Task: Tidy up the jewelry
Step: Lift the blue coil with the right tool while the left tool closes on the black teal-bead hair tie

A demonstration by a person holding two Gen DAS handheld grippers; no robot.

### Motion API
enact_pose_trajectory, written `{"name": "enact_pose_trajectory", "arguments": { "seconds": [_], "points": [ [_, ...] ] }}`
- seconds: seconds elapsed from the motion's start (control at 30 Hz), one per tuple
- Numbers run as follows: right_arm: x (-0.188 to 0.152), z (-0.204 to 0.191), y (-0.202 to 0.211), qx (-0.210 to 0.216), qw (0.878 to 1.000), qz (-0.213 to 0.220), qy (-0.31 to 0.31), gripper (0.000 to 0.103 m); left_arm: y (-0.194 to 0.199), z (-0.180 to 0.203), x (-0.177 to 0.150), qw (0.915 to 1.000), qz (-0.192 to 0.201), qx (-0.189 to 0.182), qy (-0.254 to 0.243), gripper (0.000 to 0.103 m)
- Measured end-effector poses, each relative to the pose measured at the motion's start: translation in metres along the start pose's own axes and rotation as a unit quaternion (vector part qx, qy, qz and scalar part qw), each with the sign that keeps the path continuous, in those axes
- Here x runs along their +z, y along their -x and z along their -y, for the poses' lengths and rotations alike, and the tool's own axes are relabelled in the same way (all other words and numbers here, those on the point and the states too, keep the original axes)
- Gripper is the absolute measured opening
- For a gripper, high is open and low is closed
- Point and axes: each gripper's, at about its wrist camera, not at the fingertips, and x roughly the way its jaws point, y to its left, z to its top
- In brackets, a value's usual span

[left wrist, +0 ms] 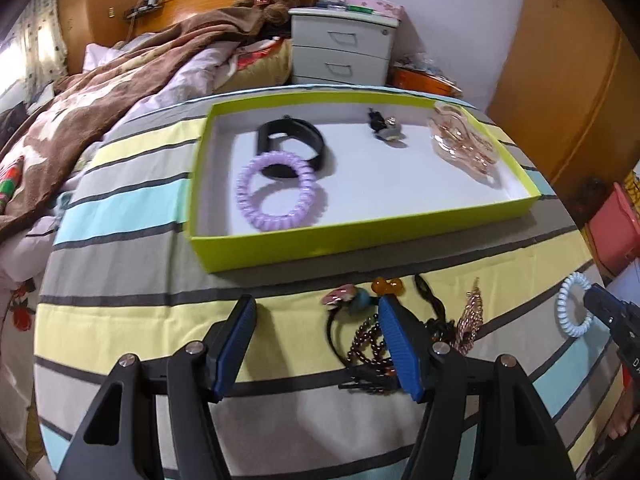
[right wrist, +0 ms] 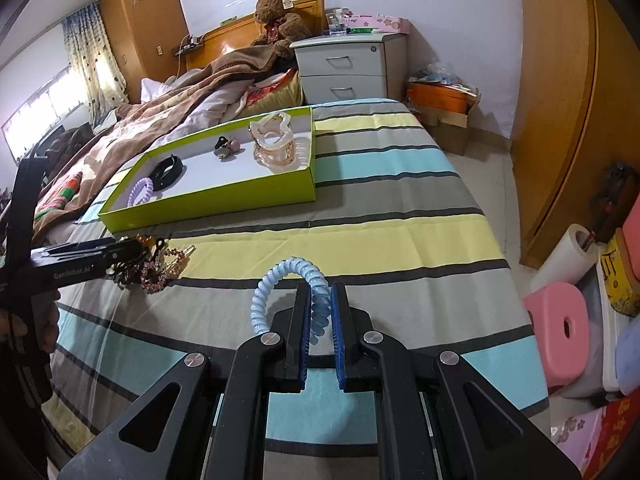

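Black arms with blue pads fill the bottom of both views. Under them is the bed [right wrist: 400,200], with a striped sheet of yellow, grey and light blue. A brown blanket [left wrist: 120,80] is bunched up at the far end, and a brown teddy bear [right wrist: 280,16] sits by the headboard. Beside the bed stands a white cabinet with two drawers [right wrist: 348,64].

On the sheet sits a flat green box [left wrist: 360,236] with a white inside. In the box, a purple coil hair tie [left wrist: 278,192] leans partly on a black band [left wrist: 292,146]. A small dark clip with a grey bit [left wrist: 386,128] lies near the back wall, and a clear pink claw clip [left wrist: 460,142] lies at the right end.

In front of the box, on the sheet, is a small heap of jewelry [left wrist: 384,320]: dark beads, a black chain, a sparkly pink piece, an orange bit and a teal bit.

The left hand-held gripper [left wrist: 316,340] is spread wide with nothing between its pads. Its right pad is over the heap, and I cannot tell if it touches it.

The right hand-held gripper [right wrist: 320,320] is pinching a light blue coil hair tie [right wrist: 280,276], off to the right of the heap and well apart from the box
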Motion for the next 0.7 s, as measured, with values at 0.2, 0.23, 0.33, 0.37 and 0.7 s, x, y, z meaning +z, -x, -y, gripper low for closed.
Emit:
{"name": "enact_pose_trajectory", "arguments": {
  "seconds": [0.2, 0.23, 0.33, 0.37, 0.7],
  "points": [
    [0.0001, 0.0016, -0.0016, 0.001, 1.000, -0.001, -0.003, 0.010, -0.0012, 0.0008, 0.0034, 0.9998, 0.010, -0.015, 0.003, 0.047],
    [0.0000, 0.0023, -0.0022, 0.002, 1.000, -0.001, -0.004, 0.010, -0.0009, -0.0001, 0.0035, 0.9999, 0.010, -0.011, 0.004, 0.038],
    [-0.0001, 0.0017, -0.0017, 0.002, 1.000, -0.002, -0.003, 0.010, 0.0005, -0.0028, 0.0018, 0.9998, 0.012, -0.017, 0.009, 0.028],
    [0.0001, 0.0026, -0.0020, 0.002, 1.000, -0.002, -0.002, 0.010, 0.0009, -0.0029, 0.0010, 0.9998, 0.013, -0.016, 0.008, 0.027],
    [-0.0005, 0.0004, -0.0015, 0.003, 1.000, 0.001, -0.002, 0.010, 0.0037, -0.0015, -0.0016, 0.9997, 0.014, -0.017, 0.007, 0.019]
  ]
}}
